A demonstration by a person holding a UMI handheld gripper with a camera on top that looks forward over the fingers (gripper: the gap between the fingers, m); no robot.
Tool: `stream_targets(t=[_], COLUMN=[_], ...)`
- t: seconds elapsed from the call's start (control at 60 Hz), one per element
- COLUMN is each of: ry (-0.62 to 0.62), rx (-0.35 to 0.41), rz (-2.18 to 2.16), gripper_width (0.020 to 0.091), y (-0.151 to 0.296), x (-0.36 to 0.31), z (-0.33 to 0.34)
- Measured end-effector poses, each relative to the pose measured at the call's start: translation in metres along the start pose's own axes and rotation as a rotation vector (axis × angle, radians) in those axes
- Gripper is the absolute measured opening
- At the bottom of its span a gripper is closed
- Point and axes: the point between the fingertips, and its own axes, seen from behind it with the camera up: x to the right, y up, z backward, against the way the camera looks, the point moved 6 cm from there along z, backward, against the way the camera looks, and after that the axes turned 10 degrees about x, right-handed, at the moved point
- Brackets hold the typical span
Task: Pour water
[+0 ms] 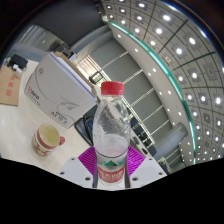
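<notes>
Between the two fingers of the tongs (112,172) stands a water bottle (110,130), held upright. Both pink pads (92,160) press against its lower body, one on each side, so the tongs are clamped on the bottle. Its base sits low between the fingers and cannot be seen resting on any surface.

Condition of the bottle: clear plastic, ribbed shoulders, a red screw cap (111,88) still fitted on the neck. A red label (111,168) with white and green markings wraps the lower section; the print cannot be read. Water level inside cannot be judged with certainty.

Beside the bottle, to the left of the tongs and apart from them, a small cup (46,139) stands upright on the white worktop (18,118). The cup is pale with a pinkish outer wall, its mouth open upward, and its interior appears yellowish. Beyond the cup, a large white boxy device (58,90) with a slanted front rests on the worktop. Further back on the left lie some flat papers or boards (12,80), too indistinct to identify.

Overhead, a curved ceiling (170,45) carries rows of small round lights.
</notes>
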Motion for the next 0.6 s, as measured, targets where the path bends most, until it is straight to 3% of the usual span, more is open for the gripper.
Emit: stream_targets(t=[0.267,0.6], ry=[0.102,0.173], rx=[0.038,-0.033], rz=[-0.599,-0.873], gripper_width=[0.0363,0.0363], y=[-0.037,-0.118], x=[-0.014,-0.07], z=[0.002,-0.025])
